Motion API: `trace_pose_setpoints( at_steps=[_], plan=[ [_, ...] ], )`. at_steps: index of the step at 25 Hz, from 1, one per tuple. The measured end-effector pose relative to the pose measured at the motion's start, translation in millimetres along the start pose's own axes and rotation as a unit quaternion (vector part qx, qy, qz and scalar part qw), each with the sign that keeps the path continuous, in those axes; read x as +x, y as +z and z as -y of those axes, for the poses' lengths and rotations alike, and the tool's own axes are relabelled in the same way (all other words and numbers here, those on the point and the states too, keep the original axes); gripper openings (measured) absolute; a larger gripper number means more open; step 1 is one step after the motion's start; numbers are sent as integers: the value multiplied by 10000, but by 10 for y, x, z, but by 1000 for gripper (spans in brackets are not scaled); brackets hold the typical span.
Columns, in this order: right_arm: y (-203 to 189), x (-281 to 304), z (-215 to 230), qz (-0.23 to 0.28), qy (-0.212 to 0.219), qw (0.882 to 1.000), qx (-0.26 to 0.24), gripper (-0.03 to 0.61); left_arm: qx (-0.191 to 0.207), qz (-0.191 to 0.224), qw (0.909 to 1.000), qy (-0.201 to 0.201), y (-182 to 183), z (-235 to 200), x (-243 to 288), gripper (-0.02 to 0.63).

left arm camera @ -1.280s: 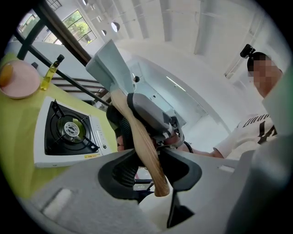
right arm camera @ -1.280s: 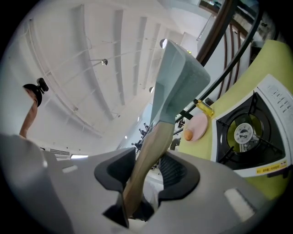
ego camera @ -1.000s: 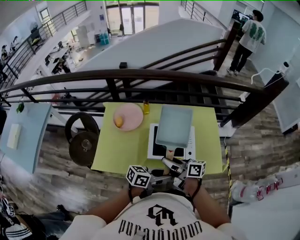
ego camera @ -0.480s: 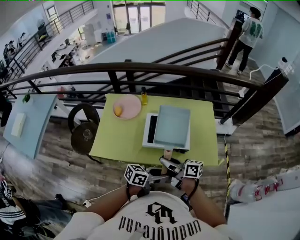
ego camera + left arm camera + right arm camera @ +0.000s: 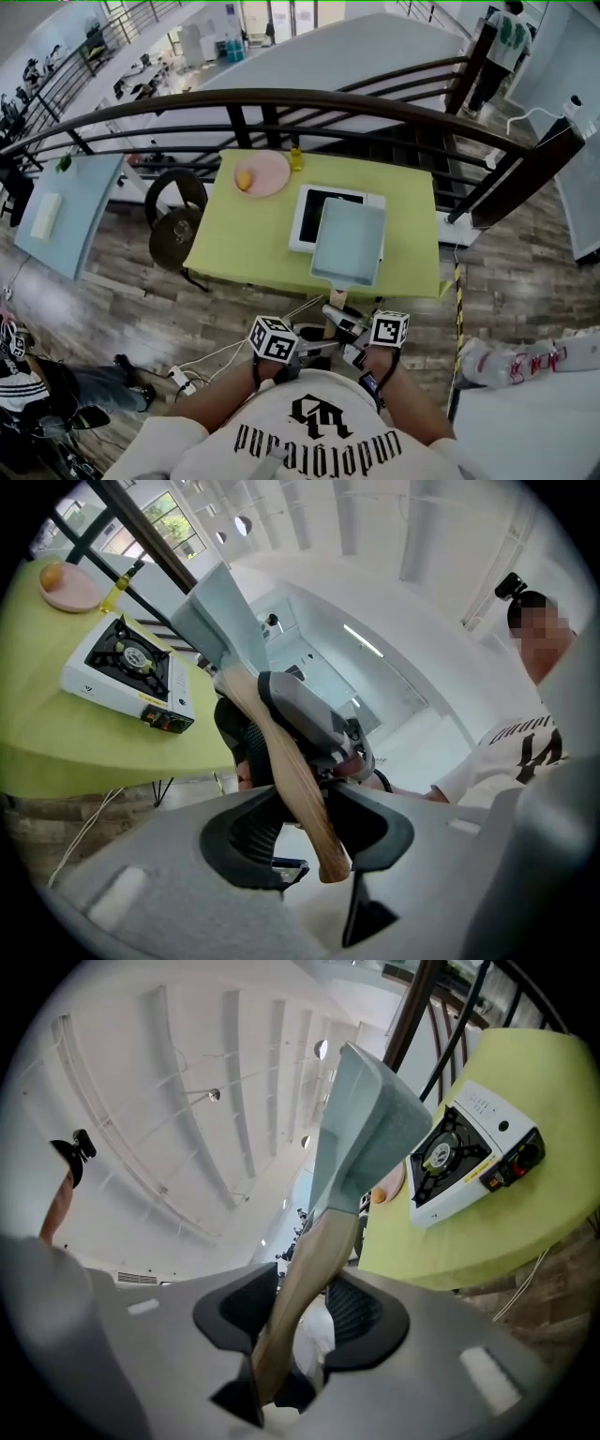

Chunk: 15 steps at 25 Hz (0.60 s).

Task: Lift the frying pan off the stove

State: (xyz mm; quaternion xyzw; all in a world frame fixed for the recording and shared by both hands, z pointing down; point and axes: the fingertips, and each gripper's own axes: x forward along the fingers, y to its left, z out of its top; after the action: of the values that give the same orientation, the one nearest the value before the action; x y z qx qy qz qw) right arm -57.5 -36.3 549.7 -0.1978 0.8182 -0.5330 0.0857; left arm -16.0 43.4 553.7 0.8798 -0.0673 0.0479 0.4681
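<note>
The frying pan is square and pale blue with a wooden handle. It hangs tilted in the air, over the stove's near right corner and the table's front edge. The white single-burner stove stands on the green table with its black burner uncovered. My left gripper and right gripper are both shut on the handle, close to my chest. In the left gripper view the handle runs between the jaws up to the pan. The right gripper view shows the handle clamped the same way.
A pink plate with an orange fruit and a small yellow bottle stand at the table's far edge. A dark railing runs behind the table. Round black stools stand left of it. Cables lie on the wooden floor. A person stands far right.
The pan has come off the stove and moved toward me, past the table's front edge, baring the burner. Both grippers stayed shut on the handle.
</note>
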Motion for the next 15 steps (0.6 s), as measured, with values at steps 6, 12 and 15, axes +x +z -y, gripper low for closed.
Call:
trace_pose_setpoints(
  at_steps=[6, 12, 15],
  plan=[
    [-243, 48, -173, 180, -38, 9998, -15, 161, 100, -103, 9998, -143, -200, 150, -223, 170],
    [-541, 240, -475, 427, -59, 9991, -47, 161, 267, -255, 9988, -336, -383, 324, -632, 170],
    [-757, 439, -645, 556, -170, 9982, -114, 161, 342, -349, 9979, -429, -519, 383, -969, 170]
  ],
)
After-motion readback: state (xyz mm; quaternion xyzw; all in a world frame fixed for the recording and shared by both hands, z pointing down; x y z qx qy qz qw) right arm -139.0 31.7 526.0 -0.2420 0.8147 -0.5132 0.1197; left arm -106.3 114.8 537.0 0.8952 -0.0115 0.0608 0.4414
